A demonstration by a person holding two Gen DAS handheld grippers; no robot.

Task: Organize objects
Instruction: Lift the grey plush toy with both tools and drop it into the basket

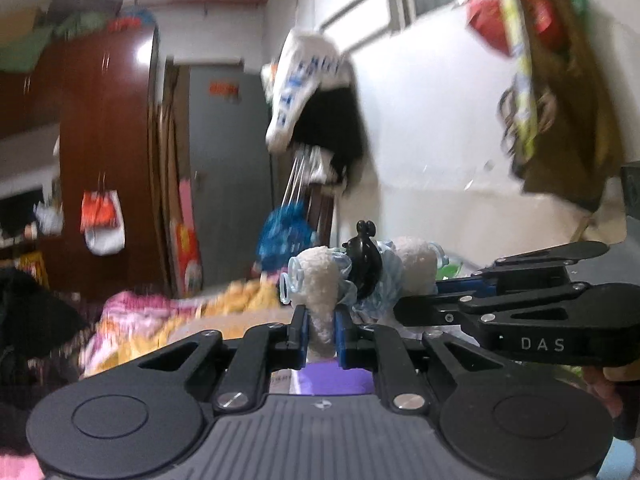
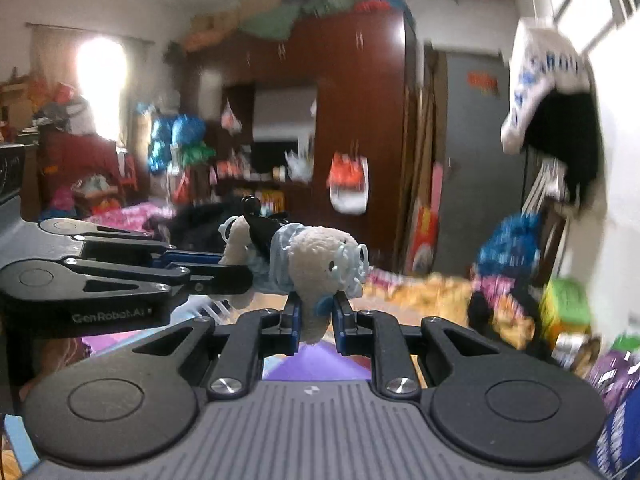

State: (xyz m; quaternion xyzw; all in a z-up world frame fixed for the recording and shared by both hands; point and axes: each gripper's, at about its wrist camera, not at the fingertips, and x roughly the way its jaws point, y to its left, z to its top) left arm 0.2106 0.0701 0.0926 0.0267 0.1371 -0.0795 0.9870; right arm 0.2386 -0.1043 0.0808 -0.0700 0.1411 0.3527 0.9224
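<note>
We hold one soft thing between both hands: a fluffy cream-and-pale-blue bundle (image 1: pixel 360 276) clasped in the middle by a black claw clip (image 1: pixel 362 258), with loops of light blue cord at its ends. Our left gripper (image 1: pixel 320 326) is pinched tight on the cream lobe at one end, the blue pads pressing into the plush, and our right gripper (image 2: pixel 316 316) is clamped the same way on the lobe at the other end. In the left wrist view the right gripper reaches in from the right side; in the right wrist view the left one comes in from the left, so the two sets of fingers meet the bundle almost at right angles to each other. The long axis of the bundle runs roughly level from one grip to the other, with the clip standing up midway between them and neither hand clearly nearer to it. The bundle hangs in the air, well above the bed with its pink and yellow bedding (image 1: pixel 168 320), touching nothing but our fingers. We judge that wherever it goes next, both hands must travel together along that axis, or one must let go first; the target place we cannot tell from here.
</note>
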